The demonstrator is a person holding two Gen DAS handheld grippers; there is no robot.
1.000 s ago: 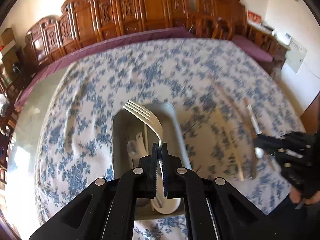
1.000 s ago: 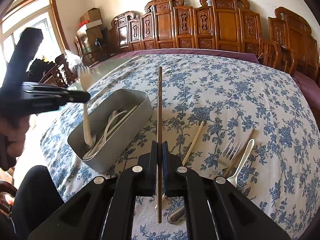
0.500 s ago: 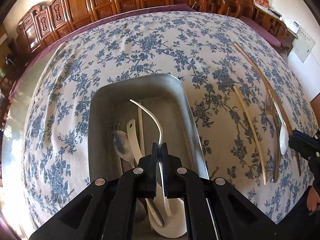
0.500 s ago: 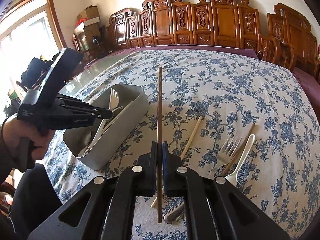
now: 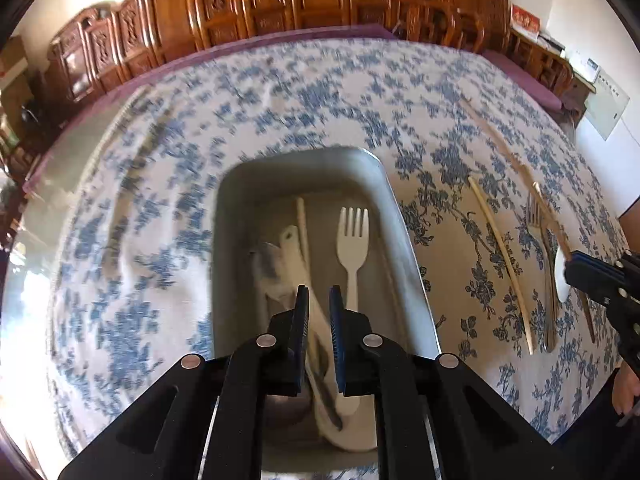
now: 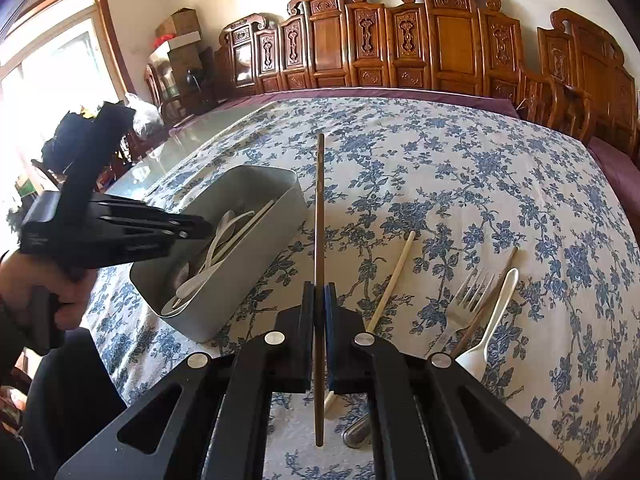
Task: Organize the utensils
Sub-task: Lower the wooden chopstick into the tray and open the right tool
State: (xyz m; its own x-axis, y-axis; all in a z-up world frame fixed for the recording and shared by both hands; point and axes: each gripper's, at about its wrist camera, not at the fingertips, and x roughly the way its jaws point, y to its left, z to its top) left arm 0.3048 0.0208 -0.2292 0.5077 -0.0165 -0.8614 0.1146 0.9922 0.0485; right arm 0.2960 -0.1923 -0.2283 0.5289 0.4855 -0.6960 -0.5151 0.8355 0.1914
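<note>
Here the left gripper (image 5: 319, 307) hangs over the grey bin (image 5: 404, 236), its jaws a little apart and holding nothing. A white fork (image 5: 352, 240) lies flat in the bin beside a pale chopstick (image 5: 302, 224) and spoons. Further right, the right gripper (image 6: 319, 304) is clamped on a brown chopstick (image 6: 319, 208) that stands upright. On the floral cloth (image 6: 460, 184) lie another chopstick (image 6: 394, 280), a metal fork (image 6: 466, 304) and a white spoon (image 6: 490, 328).
</note>
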